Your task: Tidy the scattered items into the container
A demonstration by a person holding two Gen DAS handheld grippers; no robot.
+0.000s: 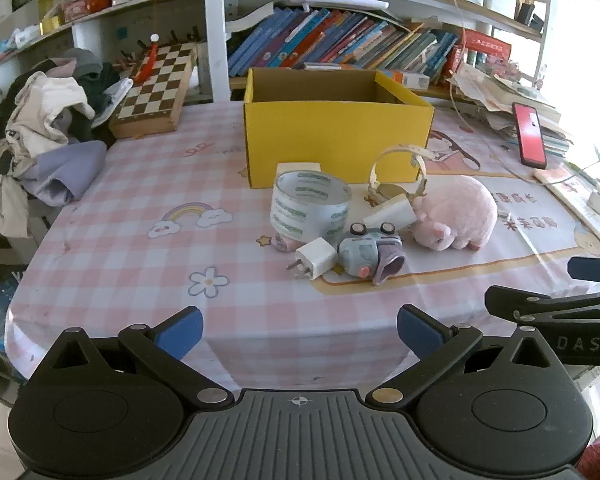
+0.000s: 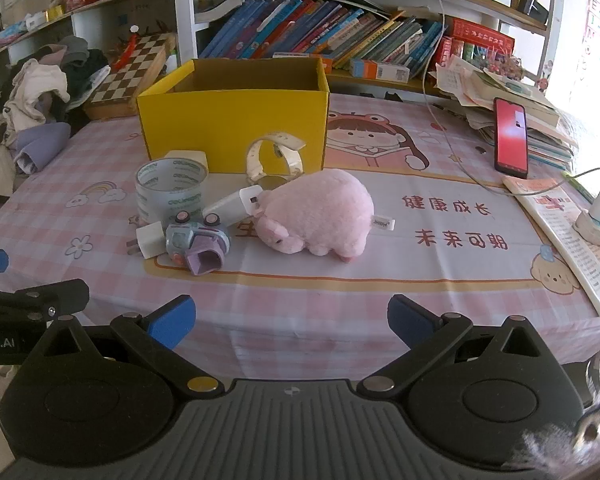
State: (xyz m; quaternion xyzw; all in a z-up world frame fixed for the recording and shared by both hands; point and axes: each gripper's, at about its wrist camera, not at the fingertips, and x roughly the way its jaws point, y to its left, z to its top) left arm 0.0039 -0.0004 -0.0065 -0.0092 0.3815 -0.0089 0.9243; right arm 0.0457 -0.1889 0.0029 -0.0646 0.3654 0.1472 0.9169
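left gripper [image 1: 300, 330], right gripper [image 2: 292, 322]: jaws apart, empty | tape roll [image 1: 310, 210], plug [image 1: 315, 258], plush pig [image 2: 320, 212] clustered ahead, yellow box [image 2: 236, 128] beyond | risk: crowded grasp probably knocks neighbours across bench [image 1: 140, 240]

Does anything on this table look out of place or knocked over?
Yes. A small heap sits loose in front of the yellow box: the pink plush pig lies on its side, a toy camera is tipped over, and two white chargers and a tape roll crowd them.
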